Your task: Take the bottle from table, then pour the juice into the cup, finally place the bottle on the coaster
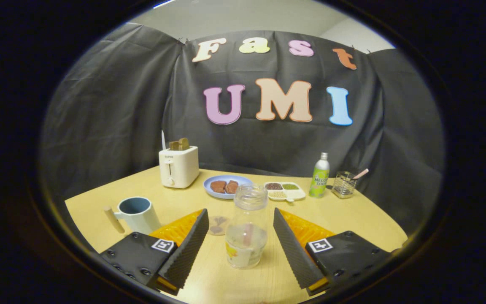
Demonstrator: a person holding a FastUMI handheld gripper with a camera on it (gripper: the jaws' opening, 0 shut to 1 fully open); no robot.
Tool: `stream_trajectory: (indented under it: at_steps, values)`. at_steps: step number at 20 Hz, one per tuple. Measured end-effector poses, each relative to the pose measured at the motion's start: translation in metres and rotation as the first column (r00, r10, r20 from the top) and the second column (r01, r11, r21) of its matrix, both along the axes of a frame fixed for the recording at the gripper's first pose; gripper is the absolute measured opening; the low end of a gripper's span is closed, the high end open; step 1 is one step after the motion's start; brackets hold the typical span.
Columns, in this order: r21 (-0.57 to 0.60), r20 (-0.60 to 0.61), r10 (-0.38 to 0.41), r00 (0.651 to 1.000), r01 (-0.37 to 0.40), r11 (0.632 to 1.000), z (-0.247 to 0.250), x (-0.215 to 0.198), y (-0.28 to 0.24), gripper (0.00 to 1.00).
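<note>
The gripper (241,240) has its fingers spread wide, released, with a clear plastic bottle (247,230) standing upright between them and touching neither. The bottle has a wide ribbed neck with no cap, a little pale liquid in its lower part and a small yellow patch of label whose print is too small to read. It stands on the pale wooden tabletop (352,215). Just beyond the left finger lies a round light-coloured coaster (217,224) with a brownish pattern, partly hidden by that finger. Further left stands a pale mug-shaped cup (137,214) with a blue inside and a wooden stick handle. Behind it is a white toaster (179,166) with two slices of toast sticking out; a small dark word on its front is not legible. Beyond the bottle lie a blue plate (226,186) with two brown pieces of food and a white divided tray (285,191) of beans. To the right a green and white aluminium bottle (319,177) reads "MELON SODA", beside a clear glass tumbler (344,184) holding a pink-tipped stick.
</note>
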State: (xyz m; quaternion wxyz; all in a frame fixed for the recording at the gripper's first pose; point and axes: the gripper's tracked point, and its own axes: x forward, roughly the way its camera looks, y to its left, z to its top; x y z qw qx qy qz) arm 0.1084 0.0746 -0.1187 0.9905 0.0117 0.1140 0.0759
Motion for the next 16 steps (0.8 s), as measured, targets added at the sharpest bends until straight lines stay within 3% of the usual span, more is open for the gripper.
stream_trajectory:
  at_steps: [16]
  values:
    - [-0.011, -0.158, 0.002, 0.988, -0.004, 1.000, -0.076, 0.022, 0.005, 0.97]
